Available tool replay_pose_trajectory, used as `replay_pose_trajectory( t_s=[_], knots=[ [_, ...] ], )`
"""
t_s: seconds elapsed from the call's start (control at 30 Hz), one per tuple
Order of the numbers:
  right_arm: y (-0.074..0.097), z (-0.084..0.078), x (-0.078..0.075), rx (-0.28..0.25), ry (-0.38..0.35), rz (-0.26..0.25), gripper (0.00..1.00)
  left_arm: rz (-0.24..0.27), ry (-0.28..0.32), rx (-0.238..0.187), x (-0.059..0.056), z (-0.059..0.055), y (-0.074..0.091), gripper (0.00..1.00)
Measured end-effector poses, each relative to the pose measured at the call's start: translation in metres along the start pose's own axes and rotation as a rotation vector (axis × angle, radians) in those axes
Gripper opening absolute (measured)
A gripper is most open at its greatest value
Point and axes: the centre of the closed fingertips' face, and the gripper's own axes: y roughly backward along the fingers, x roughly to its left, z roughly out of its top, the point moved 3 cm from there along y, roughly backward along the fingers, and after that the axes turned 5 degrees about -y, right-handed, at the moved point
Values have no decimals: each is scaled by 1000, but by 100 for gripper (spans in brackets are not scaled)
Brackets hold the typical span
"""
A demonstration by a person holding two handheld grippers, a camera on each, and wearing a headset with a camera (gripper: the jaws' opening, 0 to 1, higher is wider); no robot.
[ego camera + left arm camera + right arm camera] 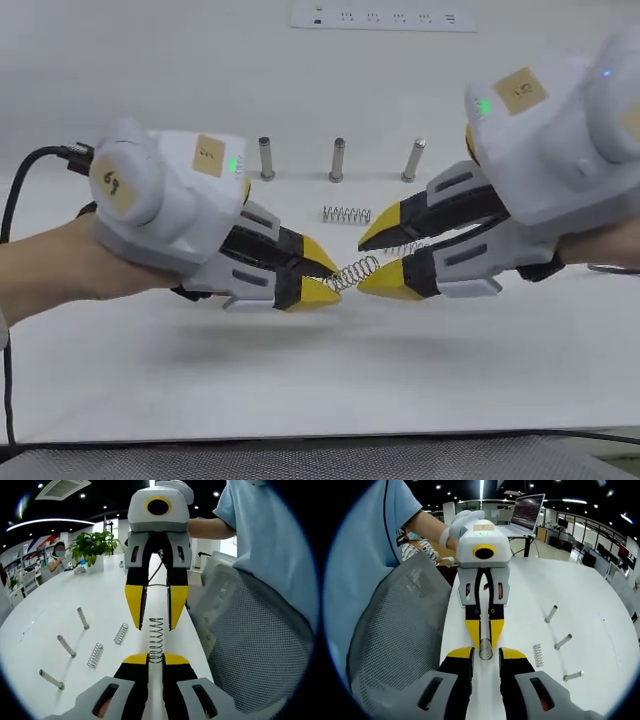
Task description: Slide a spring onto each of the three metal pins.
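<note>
Currently the left claw (155, 657) is closed on one end of the held spring (156, 639) and carries it in the air above the white bench (300, 380). The coils reach out from its yellow tips toward the right claw (372, 260). That right claw faces the left one nearly tip to tip. Its jaws are parted, one on either side of the spring's free end, and whether either jaw touches the coils I cannot tell. Beyond the two claws, the three metal pins (266, 158) (338, 160) (413, 160) stand in a row on the bench, spaced apart, their shafts bare. In the left gripper view, two loose springs (121, 633) (95, 655) lie flat on the bench between the pins and the claws, apart from each other and from the pins. In the head view, one of them lies just in front of the middle pin.
</note>
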Motion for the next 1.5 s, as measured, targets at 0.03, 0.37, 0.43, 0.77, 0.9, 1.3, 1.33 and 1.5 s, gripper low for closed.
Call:
replay_pose_trajectory(
  t_s=[0.03, 0.37, 0.43, 0.77, 0.9, 1.3, 1.33, 1.5],
  knots=[
    [-1, -1, -1, 9, 3, 2, 17, -2, -5, 4, 0, 0, 0, 2],
    [-10, -2, -2, 34, 18, 18, 15, -4, -14, 8, 0, 2, -1, 2],
    [-11, -1, -2, 35, 20, 22, 14, -2, -13, 3, 1, 3, -1, 2],
    [-15, -3, -6, 48, 30, 18, 10, 2, -12, -5, 1, 4, 0, 2],
    [-16, -4, -5, 56, 38, 19, 9, 3, -12, -8, 1, 5, 1, 2],
    [-15, -1, -4, 52, 19, 11, 8, 11, 2, -20, 0, 6, 1, 2],
    [-15, -2, -4, 54, 14, 11, 8, 13, 0, -21, 1, 6, 1, 2],
    [-14, -2, -4, 66, 14, 18, 8, 17, 4, -27, 1, 6, 1, 2]
  ],
)
